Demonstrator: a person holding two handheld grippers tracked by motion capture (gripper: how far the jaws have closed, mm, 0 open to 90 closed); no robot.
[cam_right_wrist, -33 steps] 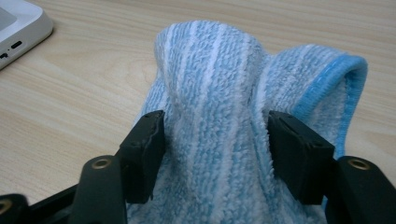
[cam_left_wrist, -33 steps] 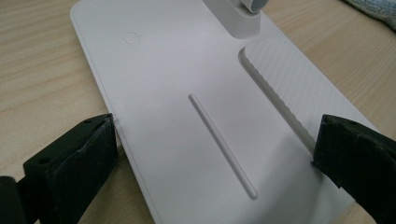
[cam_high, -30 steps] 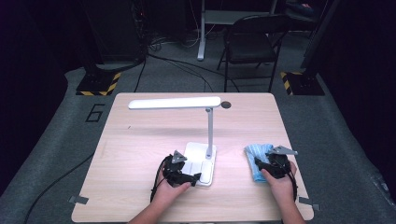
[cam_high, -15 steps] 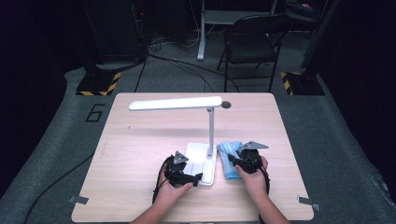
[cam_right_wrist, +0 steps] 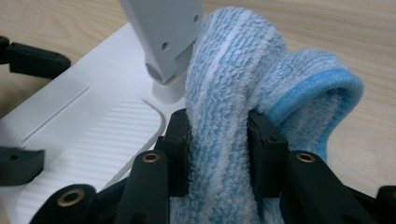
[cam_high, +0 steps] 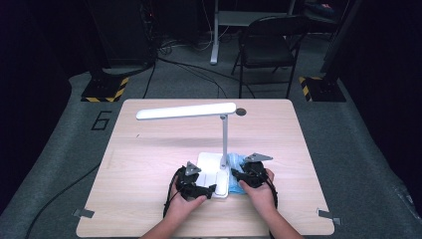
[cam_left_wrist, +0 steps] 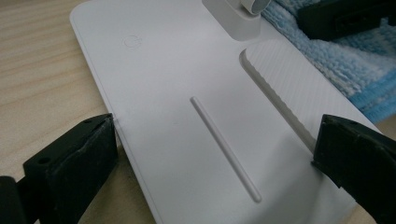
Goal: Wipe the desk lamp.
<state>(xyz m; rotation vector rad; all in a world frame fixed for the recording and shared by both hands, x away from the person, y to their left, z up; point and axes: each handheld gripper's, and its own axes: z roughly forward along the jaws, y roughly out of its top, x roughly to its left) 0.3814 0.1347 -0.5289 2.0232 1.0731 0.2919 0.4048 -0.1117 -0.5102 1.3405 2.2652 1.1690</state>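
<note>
On one table (cam_high: 149,209), left tongs (cam_high: 199,186) clamp one lamp base (cam_left_wrist: 187,93); right tongs (cam_right_wrist: 217,140) clamp one cloth (cam_right_wrist: 229,93).

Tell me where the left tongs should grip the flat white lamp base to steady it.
Across the flat white lamp base at its near end, one jaw on each long edge, coming from the person's side. It lies flat and thin, and the upright post and blue striped terry cloth crowd the far end.

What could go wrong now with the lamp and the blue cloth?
The cloth is bunched in the right tongs and already presses against the lamp's post, so a hard wipe might tip the lamp, whose long head hangs far out to one side. The left tongs only straddle the lamp's base, which might slide.
</note>
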